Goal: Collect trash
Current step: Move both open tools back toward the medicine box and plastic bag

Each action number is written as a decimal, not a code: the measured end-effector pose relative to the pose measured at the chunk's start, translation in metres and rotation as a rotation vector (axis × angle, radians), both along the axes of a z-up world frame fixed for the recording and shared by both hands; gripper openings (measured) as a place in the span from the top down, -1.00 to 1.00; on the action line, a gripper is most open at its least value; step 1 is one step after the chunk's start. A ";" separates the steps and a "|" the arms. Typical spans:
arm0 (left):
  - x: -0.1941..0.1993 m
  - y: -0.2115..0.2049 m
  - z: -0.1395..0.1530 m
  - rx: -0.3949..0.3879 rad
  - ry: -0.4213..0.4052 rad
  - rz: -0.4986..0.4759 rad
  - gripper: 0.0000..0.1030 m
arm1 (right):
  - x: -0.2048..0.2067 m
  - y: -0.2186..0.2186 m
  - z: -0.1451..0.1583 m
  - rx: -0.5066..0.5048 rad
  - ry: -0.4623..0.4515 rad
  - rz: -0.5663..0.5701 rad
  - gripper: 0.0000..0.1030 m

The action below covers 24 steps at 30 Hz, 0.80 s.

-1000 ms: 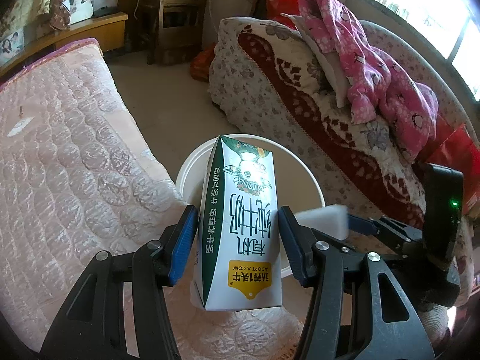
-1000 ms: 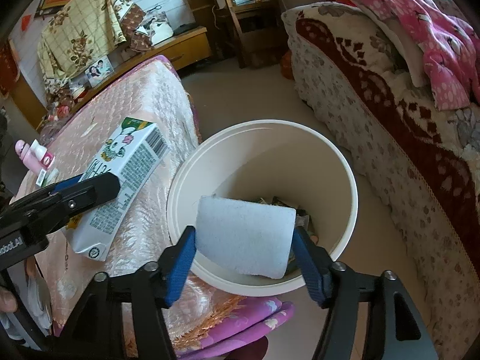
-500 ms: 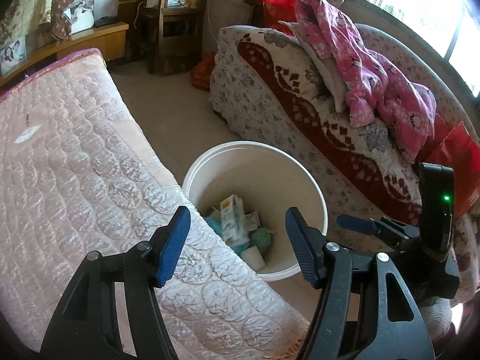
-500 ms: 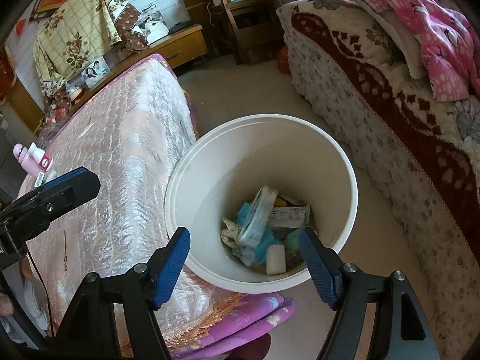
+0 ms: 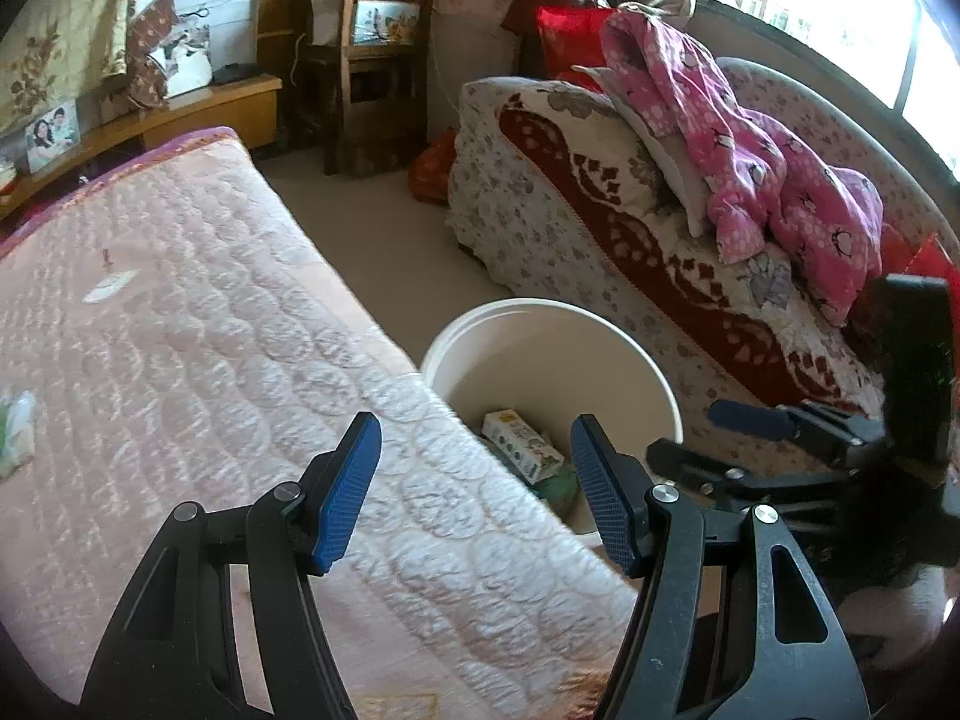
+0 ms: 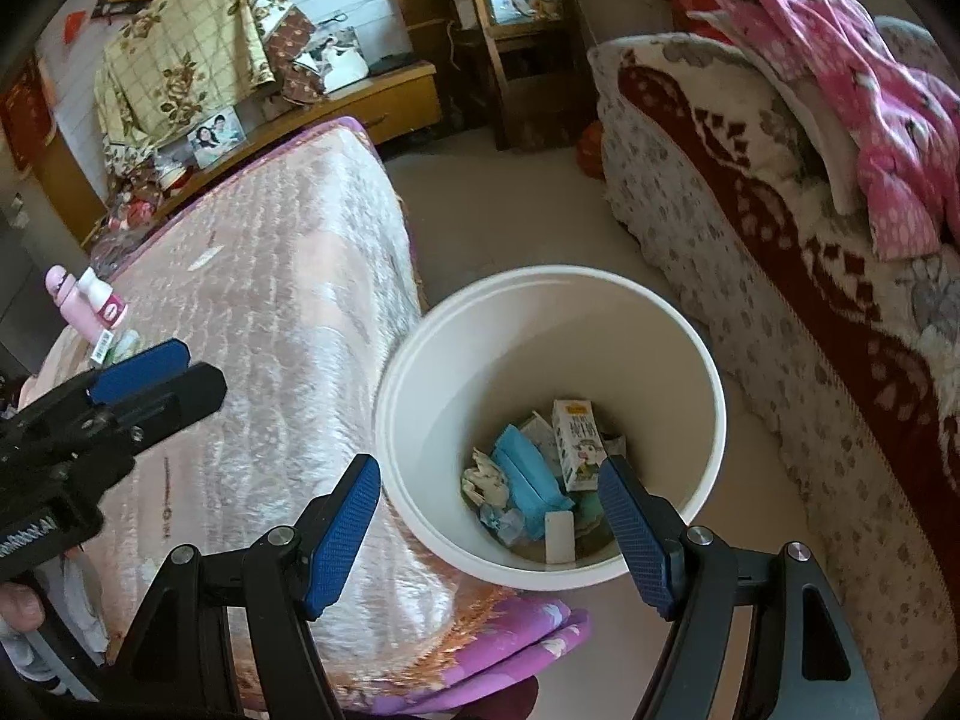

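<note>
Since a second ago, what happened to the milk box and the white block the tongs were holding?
Both were let go. The milk carton and the white block now lie in the white bucket. The left tongs and right tongs are open and empty. Bucket and bed stayed put.

Beige floor between a pink quilted bed and a floral sofa draped with pink clothing. Wooden chair and low cabinet against the far wall. Daylight through windows behind the sofa.
</note>
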State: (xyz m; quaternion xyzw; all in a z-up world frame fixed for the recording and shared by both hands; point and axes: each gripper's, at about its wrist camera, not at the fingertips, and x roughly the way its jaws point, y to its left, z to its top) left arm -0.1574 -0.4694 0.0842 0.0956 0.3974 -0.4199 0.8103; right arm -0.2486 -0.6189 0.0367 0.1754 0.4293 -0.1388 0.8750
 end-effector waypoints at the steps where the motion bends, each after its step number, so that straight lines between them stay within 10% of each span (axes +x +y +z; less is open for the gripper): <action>1: 0.001 0.004 0.001 0.001 -0.004 0.008 -0.25 | 0.001 0.002 0.003 -0.003 -0.004 0.005 -0.42; 24: 0.082 0.175 -0.008 0.034 0.019 0.321 -0.25 | 0.082 0.122 0.037 0.001 -0.053 0.244 -0.42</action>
